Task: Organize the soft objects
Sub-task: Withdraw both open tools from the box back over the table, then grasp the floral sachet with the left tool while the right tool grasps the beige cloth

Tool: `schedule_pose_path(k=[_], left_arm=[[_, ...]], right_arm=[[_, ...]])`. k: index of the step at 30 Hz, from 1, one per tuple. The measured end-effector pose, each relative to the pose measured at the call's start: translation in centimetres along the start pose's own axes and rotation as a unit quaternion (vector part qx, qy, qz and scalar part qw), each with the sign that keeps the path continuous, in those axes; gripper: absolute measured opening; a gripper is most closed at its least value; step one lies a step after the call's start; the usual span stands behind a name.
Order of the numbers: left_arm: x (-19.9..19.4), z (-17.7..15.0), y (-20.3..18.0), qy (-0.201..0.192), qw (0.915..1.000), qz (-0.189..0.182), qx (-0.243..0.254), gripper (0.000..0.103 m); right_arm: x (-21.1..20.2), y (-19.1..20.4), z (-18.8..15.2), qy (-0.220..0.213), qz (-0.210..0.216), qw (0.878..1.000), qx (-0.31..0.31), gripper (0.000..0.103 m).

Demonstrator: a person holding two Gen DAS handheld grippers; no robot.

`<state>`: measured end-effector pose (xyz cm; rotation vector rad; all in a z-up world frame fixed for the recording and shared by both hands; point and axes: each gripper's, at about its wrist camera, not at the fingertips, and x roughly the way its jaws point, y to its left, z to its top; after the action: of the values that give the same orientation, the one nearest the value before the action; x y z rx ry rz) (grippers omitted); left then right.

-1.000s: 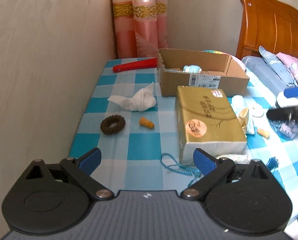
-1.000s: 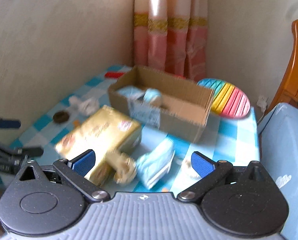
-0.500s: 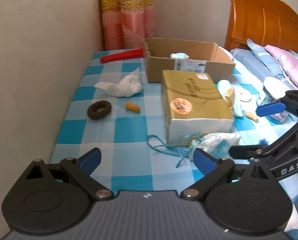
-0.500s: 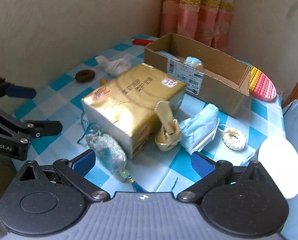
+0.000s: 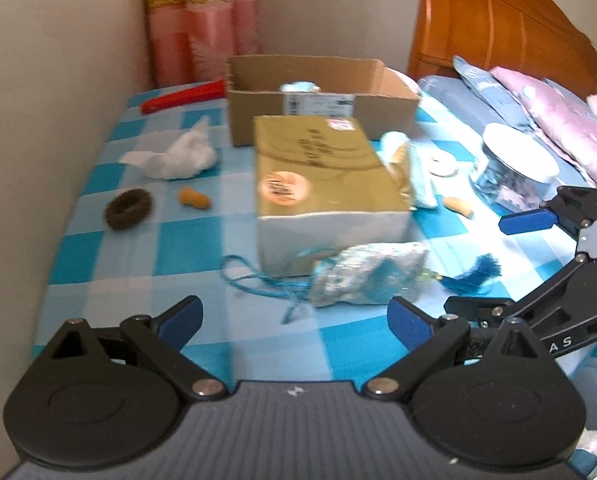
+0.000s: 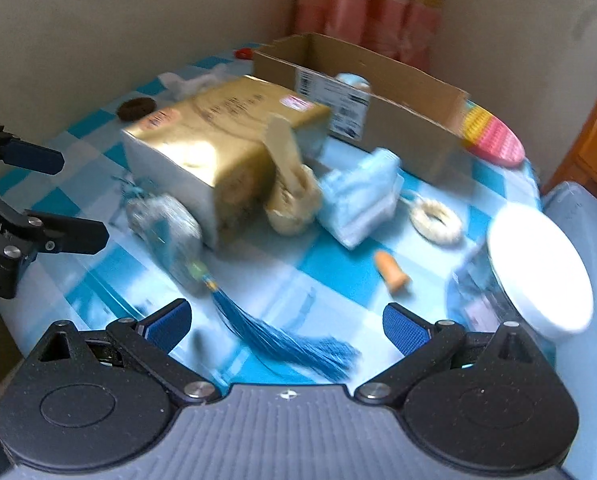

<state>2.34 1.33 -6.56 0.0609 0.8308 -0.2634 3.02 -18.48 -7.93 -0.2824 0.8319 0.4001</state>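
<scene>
Both claws hung over the checked bench (image 5: 110,264) with their jaws spread wide and nothing between them. The left claw (image 5: 294,318) pointed at a silvery-blue pouch (image 5: 370,276) that lay against the near end of the gold box (image 5: 322,168), its cord trailing left and its blue tassel (image 6: 290,344) toward the right claw (image 6: 286,322). Behind the gold box stood an open carton (image 5: 318,92) with a pale blue thing inside. Left of the box lay a white cloth (image 5: 174,154), a brown ring (image 5: 128,208) and an orange plug (image 5: 194,199). On its right sat a cream shoe (image 6: 292,196), a blue shoe (image 6: 362,200), a cream ring (image 6: 436,220), a second plug (image 6: 392,270) and a white-lidded jar (image 6: 534,268). Both views were blurred.
</scene>
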Motion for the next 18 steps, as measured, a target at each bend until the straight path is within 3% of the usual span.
schedule_pose_path(k=[7,18], left_arm=[[1.3,0.6,-2.2,0.007,0.9992,-0.039,-0.007,0.098],[3.6,1.1,-2.6,0.015,0.9977,-0.024,-0.061,0.094]], right_arm=[[-0.7,-1.4,-1.8,-0.007,-0.005,1.000,0.016,0.103],[-0.8,-1.8,-2.8,-0.024,0.017,1.000,0.008,0.103]])
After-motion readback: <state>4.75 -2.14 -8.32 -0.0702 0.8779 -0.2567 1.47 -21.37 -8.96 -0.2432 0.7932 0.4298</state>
